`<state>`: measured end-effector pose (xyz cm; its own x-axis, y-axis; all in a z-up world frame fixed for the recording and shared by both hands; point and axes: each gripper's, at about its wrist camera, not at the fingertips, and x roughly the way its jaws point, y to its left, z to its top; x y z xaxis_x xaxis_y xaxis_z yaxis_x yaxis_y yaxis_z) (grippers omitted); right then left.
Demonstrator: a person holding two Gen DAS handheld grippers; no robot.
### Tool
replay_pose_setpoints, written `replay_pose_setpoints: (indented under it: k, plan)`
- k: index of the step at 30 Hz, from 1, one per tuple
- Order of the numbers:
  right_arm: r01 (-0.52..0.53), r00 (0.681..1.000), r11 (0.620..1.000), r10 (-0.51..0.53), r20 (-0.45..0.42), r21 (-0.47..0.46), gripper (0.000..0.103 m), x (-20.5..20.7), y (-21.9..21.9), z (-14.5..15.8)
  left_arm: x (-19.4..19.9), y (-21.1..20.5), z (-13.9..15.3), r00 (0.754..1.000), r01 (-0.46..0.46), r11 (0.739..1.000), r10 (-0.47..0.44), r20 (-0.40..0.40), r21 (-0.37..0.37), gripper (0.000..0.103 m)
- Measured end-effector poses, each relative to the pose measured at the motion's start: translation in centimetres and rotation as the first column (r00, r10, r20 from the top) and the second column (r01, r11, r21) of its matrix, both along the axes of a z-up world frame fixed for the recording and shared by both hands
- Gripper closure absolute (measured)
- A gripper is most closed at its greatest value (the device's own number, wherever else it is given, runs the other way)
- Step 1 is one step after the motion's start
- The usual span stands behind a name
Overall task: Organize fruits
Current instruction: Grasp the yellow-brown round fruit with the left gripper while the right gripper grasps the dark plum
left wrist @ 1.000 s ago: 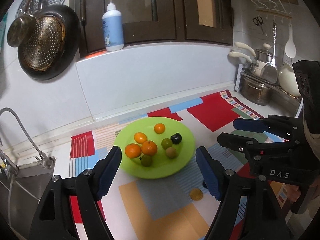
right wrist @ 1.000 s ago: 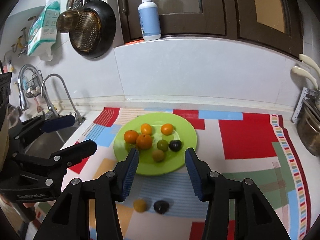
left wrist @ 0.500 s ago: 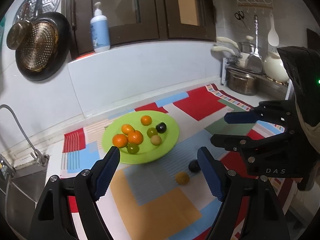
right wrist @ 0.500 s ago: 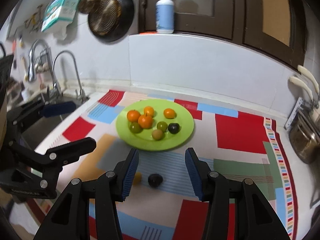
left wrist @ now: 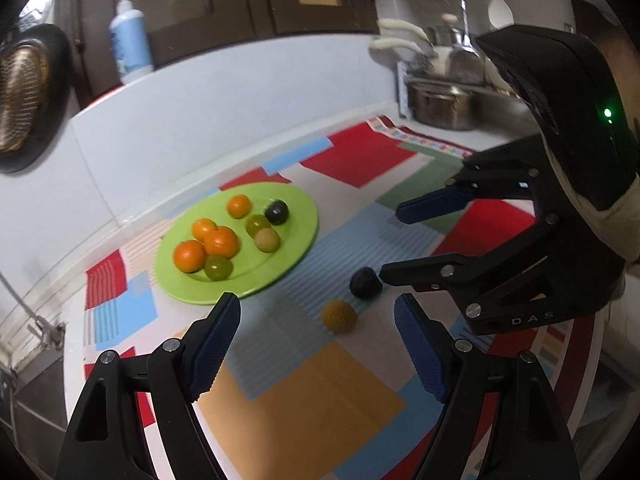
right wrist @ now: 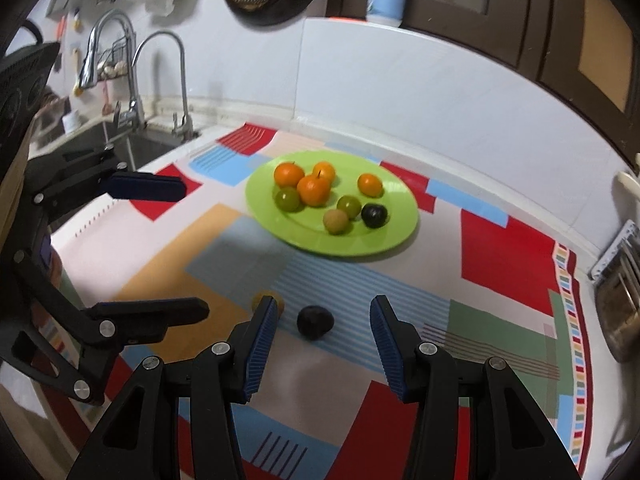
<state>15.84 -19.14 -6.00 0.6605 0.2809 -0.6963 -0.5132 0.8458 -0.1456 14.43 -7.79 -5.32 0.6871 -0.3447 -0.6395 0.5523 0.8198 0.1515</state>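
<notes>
Both grippers hang with jaws apart and empty over two loose fruits on the mat, near of the plate [right wrist: 404, 216]: the right gripper [right wrist: 322, 336] frames the dark fruit [right wrist: 315, 322], the left gripper [left wrist: 316, 336] lines up on the yellow fruit [left wrist: 339, 315] just left of it. I judge the step to be the reach; next, each must drop and close. The plate holds eight: four oranges, two green, one tan, one dark, though blur makes kinds uncertain.
</notes>
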Motion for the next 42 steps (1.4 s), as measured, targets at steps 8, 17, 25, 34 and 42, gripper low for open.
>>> replay_pose_setpoints:
  k: [8, 17, 25, 34, 42]
  plan:
    - [-0.038, 0.997, 0.999, 0.035, -0.065, -0.039, 0.054, 1.7, 0.2, -2.6, 2.6, -0.6, -2.5, 0.995, 0.049, 0.999, -0.047, -0.090, 0.019, 0.026]
    - [-0.048, 0.989, 0.999, 0.045, -0.139, -0.021, 0.054, 3.6, 0.0, -4.3, 4.7, -0.9, -4.3, 0.977, 0.078, 0.997, -0.079, -0.197, -0.016, 0.048]
    - [-0.052, 0.983, 0.998, 0.055, -0.178, 0.023, 0.062, 4.4, 0.0, -4.8, 5.3, -1.0, -4.8, 0.958, 0.090, 0.993, -0.106, -0.267, -0.073, 0.074]
    - [-0.036, 0.981, 0.998, 0.047, -0.190, 0.059, 0.073, 4.3, 0.1, -5.2, 5.1, -0.1, -4.1, 0.958, 0.017, 0.995, -0.046, -0.284, -0.103, 0.075]
    - [0.043, 0.983, 0.992, -0.021, -0.181, 0.120, 0.073, 3.5, -0.3, -4.0, 4.4, 0.9, -2.8, 0.964, -0.065, 0.990, 0.029, -0.266, -0.129, 0.075]
